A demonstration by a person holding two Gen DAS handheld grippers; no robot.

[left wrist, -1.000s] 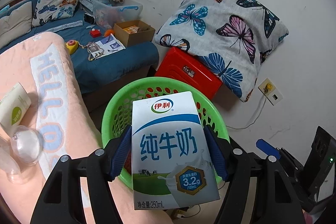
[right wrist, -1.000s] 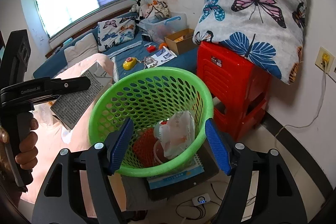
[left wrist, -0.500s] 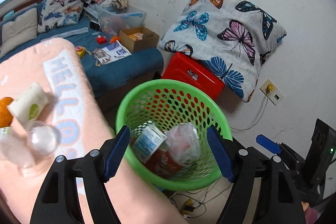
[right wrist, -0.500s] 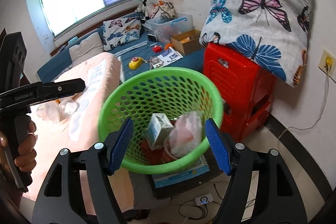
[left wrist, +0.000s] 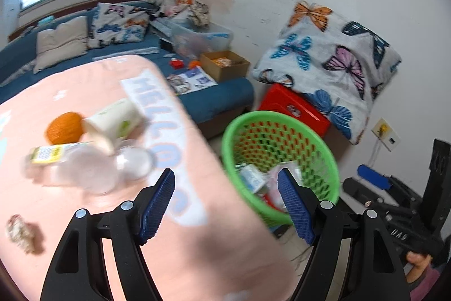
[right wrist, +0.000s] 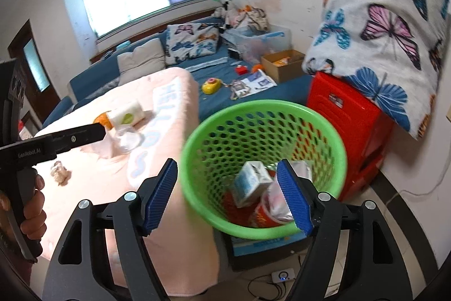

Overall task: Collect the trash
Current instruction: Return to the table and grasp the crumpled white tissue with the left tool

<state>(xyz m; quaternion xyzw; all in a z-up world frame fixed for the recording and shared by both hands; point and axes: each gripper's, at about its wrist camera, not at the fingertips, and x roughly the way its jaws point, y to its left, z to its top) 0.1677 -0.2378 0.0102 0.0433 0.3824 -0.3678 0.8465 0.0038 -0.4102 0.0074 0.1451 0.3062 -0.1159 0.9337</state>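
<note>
A green mesh basket (left wrist: 282, 116) (right wrist: 262, 103) stands beside the pink blanket. In it lie a blue-and-white milk carton (right wrist: 251, 182) (left wrist: 252, 178), a crumpled plastic wrapper (right wrist: 274, 199) and a red cup. My left gripper (left wrist: 225, 174) is open and holds nothing, above the blanket's edge. On the blanket lie an orange (left wrist: 63, 127), a white carton (left wrist: 112, 120), a clear plastic bottle (left wrist: 79, 168) and a crumpled wad (left wrist: 21, 230). My right gripper (right wrist: 227, 164) hangs over the basket's near rim, its jaws opening with nothing between them.
A red stool (right wrist: 349, 117) bearing a butterfly pillow (right wrist: 380, 27) stands right behind the basket. A blue sofa (right wrist: 220, 72) with a cardboard box (right wrist: 282, 61) and clutter lies beyond. Cables and a small device (right wrist: 283, 275) sit on the floor under the basket.
The milk carton has left my left gripper and now lies in the basket. My left gripper has swung left, over the blanket's trash. The right view has shifted slightly left.
</note>
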